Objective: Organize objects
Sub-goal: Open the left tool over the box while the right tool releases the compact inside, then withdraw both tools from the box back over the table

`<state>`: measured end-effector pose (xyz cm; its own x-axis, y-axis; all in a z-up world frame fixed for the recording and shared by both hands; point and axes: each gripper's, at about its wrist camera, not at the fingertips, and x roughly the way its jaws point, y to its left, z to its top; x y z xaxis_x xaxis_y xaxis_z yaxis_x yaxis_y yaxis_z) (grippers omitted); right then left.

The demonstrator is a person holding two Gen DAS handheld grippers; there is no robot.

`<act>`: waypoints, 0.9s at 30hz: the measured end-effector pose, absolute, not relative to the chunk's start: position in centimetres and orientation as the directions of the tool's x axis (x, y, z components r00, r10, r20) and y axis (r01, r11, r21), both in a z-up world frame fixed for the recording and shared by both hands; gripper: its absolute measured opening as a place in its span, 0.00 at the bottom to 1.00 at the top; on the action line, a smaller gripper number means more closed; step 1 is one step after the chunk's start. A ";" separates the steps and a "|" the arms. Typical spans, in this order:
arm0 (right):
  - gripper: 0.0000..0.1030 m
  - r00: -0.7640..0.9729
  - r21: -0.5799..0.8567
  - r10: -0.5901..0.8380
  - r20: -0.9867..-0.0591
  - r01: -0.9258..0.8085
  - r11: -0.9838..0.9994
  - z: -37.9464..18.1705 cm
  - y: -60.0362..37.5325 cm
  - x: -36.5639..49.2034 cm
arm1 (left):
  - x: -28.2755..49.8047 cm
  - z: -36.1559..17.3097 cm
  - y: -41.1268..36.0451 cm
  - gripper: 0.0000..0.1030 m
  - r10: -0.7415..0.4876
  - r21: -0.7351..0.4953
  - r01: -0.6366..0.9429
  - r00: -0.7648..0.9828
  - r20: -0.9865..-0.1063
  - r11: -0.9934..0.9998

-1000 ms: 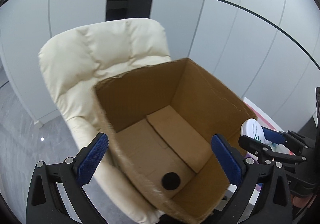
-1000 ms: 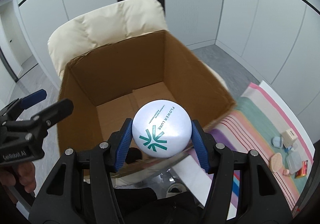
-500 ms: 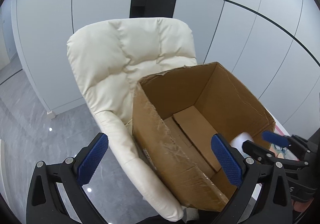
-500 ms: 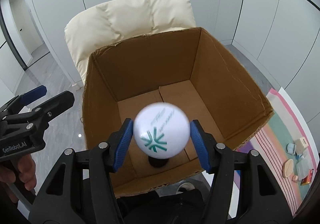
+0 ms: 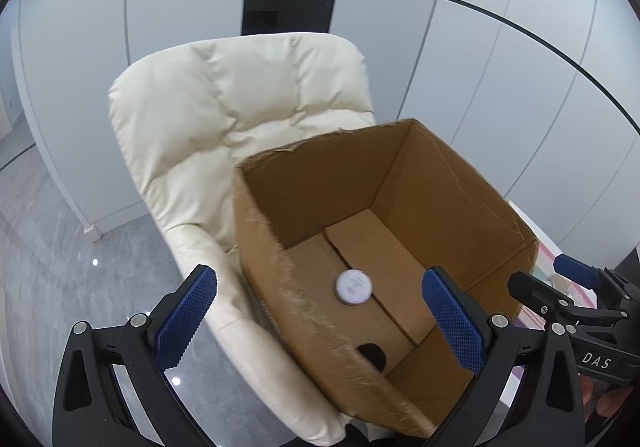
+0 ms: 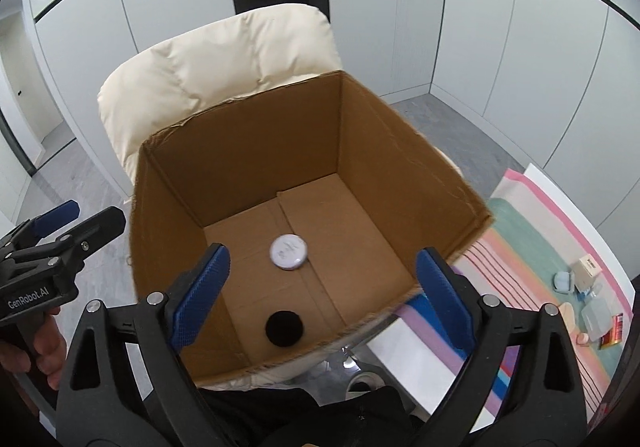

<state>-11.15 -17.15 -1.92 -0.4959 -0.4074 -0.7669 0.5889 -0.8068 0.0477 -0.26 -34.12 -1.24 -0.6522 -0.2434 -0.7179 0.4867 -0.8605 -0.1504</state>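
White wall panels and a dark doorway sit behind the cardboard box (image 6: 248, 183), which rests on the seat of a cream armchair (image 6: 224, 51). We take the box as our landmark.

Right gripper (image 6: 322, 279) hangs above the box's near rim, jaws spread wide with nothing between them. They have just been opening. A second ago they clamped the white round container (image 6: 289, 252); half a second ago it was slipping free between the pads. It now lies flat on the box floor, near the centre seam, apart from every wall. A black disc (image 6: 284, 328) lies on the same floor, closer to the near wall, same place as before.

Left gripper (image 5: 320, 311) hovers over the box's left edge, jaws wide apart and empty, as in both earlier frames. From its view the container (image 5: 353, 287) shows just beyond the left wall's top edge.

Right of the box, a striped mat (image 6: 532, 247) covers the counter (image 6: 404, 351), with a few small items (image 6: 592, 287) clustered at its far right, well apart from the box.
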 end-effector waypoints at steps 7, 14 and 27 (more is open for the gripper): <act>0.93 -0.510 0.037 -0.377 -0.774 0.557 -0.829 -2.0 -14.3 -12.1 | -2.2 -1.3 -31.1 1.00 -0.216 -0.130 0.433 -0.660 -0.719 -0.892; 0.99 -0.530 0.042 -0.347 -0.773 0.503 -0.863 -1.7 -11.0 -13.0 | -3.9 -1.3 -28.2 1.00 -0.185 -0.120 0.381 -0.671 -0.718 -0.917; 1.00 -0.560 0.040 -0.276 -0.781 0.396 -0.917 -1.5 -4.5 -14.6 | -6.9 -1.3 -22.8 1.00 -0.117 -0.114 0.281 -0.687 -0.717 -0.953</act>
<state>-14.59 -4.48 -1.53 -0.5604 -0.2761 -0.7809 0.3958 -0.9175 0.0404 -6.88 -22.81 -1.32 -0.6871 -0.1171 -0.7171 0.2813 -0.9528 -0.1139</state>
